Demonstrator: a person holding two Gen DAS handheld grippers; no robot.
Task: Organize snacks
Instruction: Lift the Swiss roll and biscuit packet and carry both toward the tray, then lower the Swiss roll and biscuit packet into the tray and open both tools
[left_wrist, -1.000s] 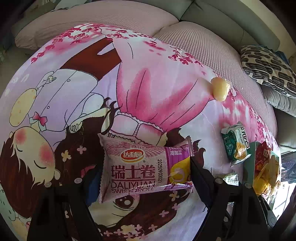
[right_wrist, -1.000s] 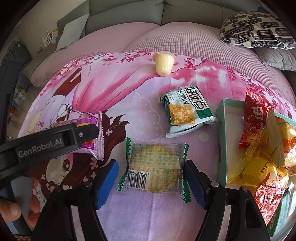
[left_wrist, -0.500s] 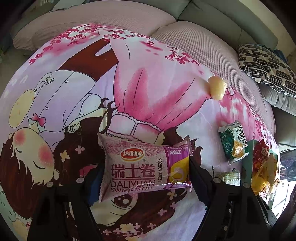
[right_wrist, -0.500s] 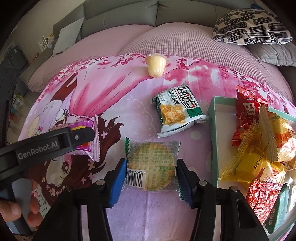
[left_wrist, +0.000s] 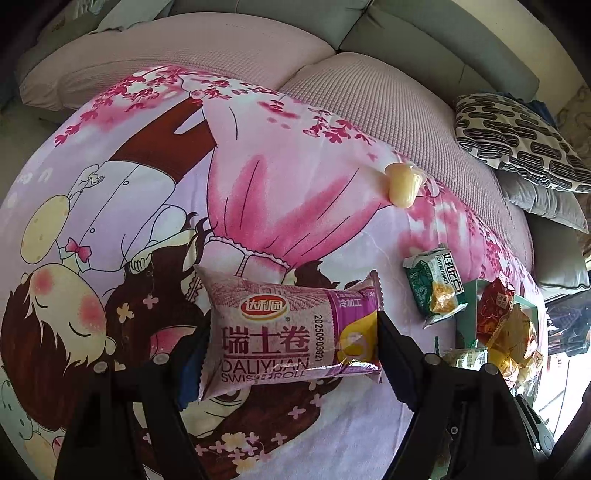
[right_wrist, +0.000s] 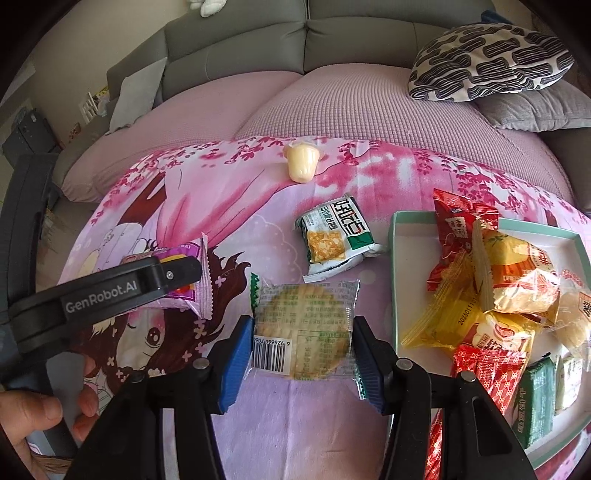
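Left wrist view
Left tongs (left_wrist: 291, 343): we hold the Swiss roll (left_wrist: 288, 332) endwise, one jaw at each end of the pack, above the printed blanket (left_wrist: 155, 206).
Risk: we grip mostly crimped wrapper and soft cake; the ends may fold and the pack may sag or slide out on the way to the tray (left_wrist: 466, 310).
Risk: squeezing harder would, we judge, crush the roll.
Hidden: the left pad sits behind the wrapper edge, so we cannot see how much of it bites.
Cut off: the tray shows only as a sliver at the right, and we cannot make out free space in it.
Loose: the green pack (left_wrist: 436, 288) and the jelly cup (left_wrist: 402, 186) lie well apart on the blanket.

Right wrist view
Right tongs (right_wrist: 301, 354): narrowed onto the biscuit (right_wrist: 304, 325), blue pads against both sides of its clear wrapper, near the tray (right_wrist: 394, 280).
Risk: the disc is brittle, so we may crack it; the slick film may slip.
Risk: the tray is heaped, and a drop onto the pile could push a packet over the rim.
Risk: the left tongs hang close beside us with the Swiss roll; the two could knock together heading for the tray.
Hidden: whether the biscuit touches the blanket, we cannot tell.
Cut off: the tray's right and near edges; a hand (right_wrist: 40, 417) shows only in part.
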